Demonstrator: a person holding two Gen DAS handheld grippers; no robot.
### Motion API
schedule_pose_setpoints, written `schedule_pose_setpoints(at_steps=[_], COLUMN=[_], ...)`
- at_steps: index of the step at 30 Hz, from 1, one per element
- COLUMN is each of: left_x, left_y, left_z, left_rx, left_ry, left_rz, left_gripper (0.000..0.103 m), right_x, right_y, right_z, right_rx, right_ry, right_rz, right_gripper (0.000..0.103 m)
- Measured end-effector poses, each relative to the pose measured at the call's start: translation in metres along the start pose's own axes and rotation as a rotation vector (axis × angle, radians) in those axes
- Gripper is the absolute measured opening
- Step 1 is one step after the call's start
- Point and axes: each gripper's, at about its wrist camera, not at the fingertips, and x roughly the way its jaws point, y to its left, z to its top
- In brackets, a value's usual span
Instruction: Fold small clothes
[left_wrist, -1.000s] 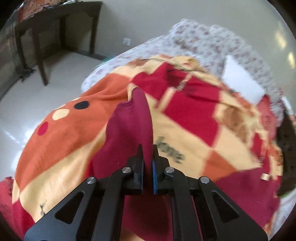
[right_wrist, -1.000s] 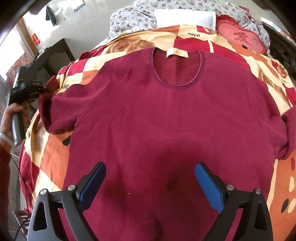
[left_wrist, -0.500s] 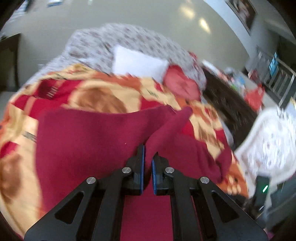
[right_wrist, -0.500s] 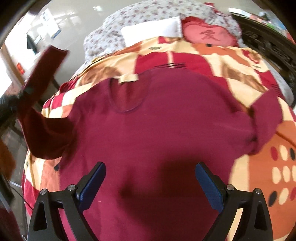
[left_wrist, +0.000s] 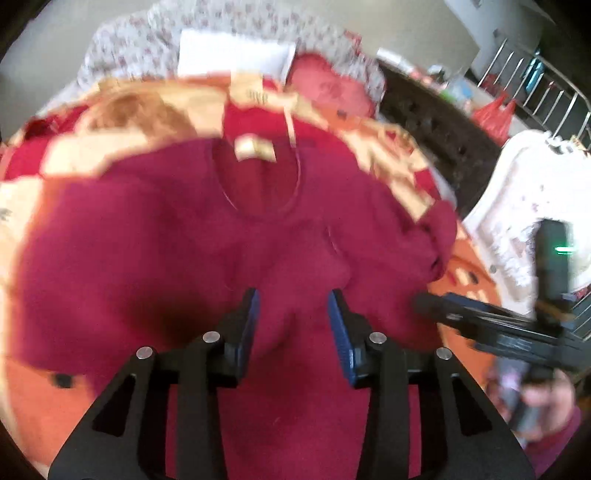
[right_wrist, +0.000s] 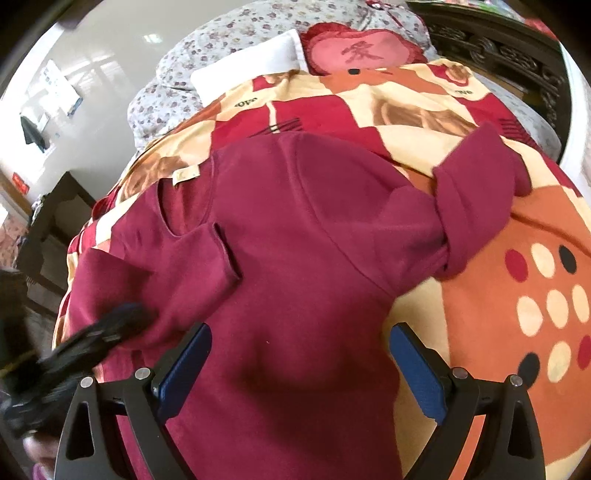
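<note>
Left gripper (left_wrist: 293, 325) had just been opening, the maroon knit long-sleeved shirt's (right_wrist: 295, 240) sleeve lying loose between its jaws; right gripper (right_wrist: 299, 369) gaped empty.

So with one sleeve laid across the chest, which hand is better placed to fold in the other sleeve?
Right. The unfolded sleeve lies bunched off the shirt's right edge, on the right tongs' side; they're open and empty. The left tongs have just opened around the folded sleeve.

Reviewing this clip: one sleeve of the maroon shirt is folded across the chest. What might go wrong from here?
1. The left gripper has just been opening, with the folded sleeve between its pads; lifting away may drag the sleeve off the maroon shirt.
2. The other sleeve lies bunched, so folding it as is could trap creases.
3. The right gripper hangs open over the shirt and might snag it.
</note>
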Motion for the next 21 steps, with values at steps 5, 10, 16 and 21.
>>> schedule_pose_setpoints(at_steps=[5,10,16,21], left_x=[-0.061,-0.073,-0.07,-0.066], left_y=[0.031,0.091,0.123,0.122], left_z=[-0.005,-0.021,-0.043,-0.043], left_rx=[0.051,-0.069,-0.19,-0.188], left_ry=[-0.146,-0.119,-0.089,-0.092], left_rz=[0.228,0.362,0.389,0.383], left_gripper=[0.054,0.054,0.054,0.054], right_x=[0.017,0.048,0.09,0.042], right_y=[0.026,0.067,0.086,0.075], right_z=[0.012,0.036,0.041,0.052], right_rx=[-0.084,-0.257,-0.349,-0.328], right_ry=[-0.022,-0.085,-0.015,-0.119], right_rz=[0.038,-0.003,-0.02,0.038], right_gripper=[0.096,0.096,0.024,0.004])
